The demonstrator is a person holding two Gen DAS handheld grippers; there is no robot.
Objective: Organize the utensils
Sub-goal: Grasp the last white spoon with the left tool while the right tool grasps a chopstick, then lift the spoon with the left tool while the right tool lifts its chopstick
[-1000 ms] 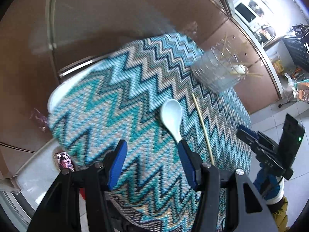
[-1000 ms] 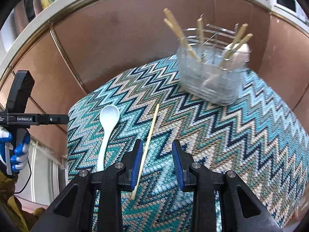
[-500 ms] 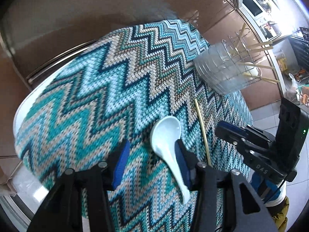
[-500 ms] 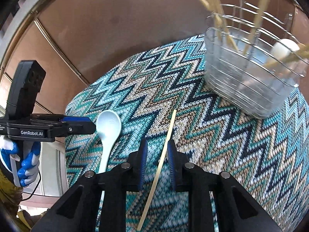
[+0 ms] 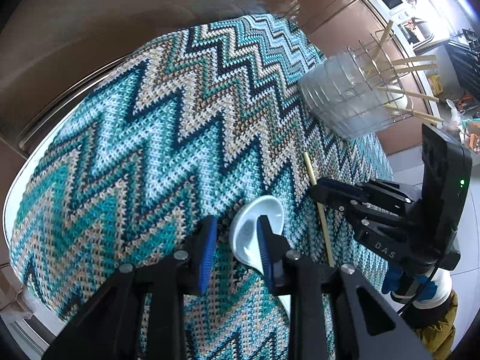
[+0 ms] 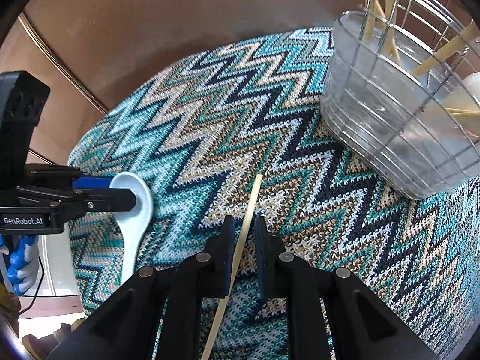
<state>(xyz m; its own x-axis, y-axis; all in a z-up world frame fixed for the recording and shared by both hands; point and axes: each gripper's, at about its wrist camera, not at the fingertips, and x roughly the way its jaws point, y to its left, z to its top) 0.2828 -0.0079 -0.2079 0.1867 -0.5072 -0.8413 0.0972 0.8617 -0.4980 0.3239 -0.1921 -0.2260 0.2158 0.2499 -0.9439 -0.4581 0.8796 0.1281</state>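
- The white spoon [image 5: 255,234] lies on the zigzag cloth [image 5: 144,138], bowl facing up, and the left gripper [image 5: 237,240] is down over it with its fingers parted; one blue pad sits inside the bowl, the other on the cloth beside it.
- The spoon's handle runs under the gripper body, so most of it is hidden from the left camera; the right camera shows the spoon [image 6: 135,219] reaching the cloth's edge.
- The chopstick [image 6: 243,234] lies flat on the cloth, running between the right gripper [image 6: 244,240] fingers, which are narrowly apart with a sliver of gap on each side; I cannot tell if a pad touches it.
- Its near end passes beneath the gripper and off the bottom of the view.
- Farther back stands a clear holder [image 6: 399,126] in a wire frame, with chopsticks leaning out and something pale and rounded inside, cut off at the edge.
- Brown panels [image 6: 150,30] with metal trim rise behind; a white tiled floor [image 5: 472,225] shows to one side.
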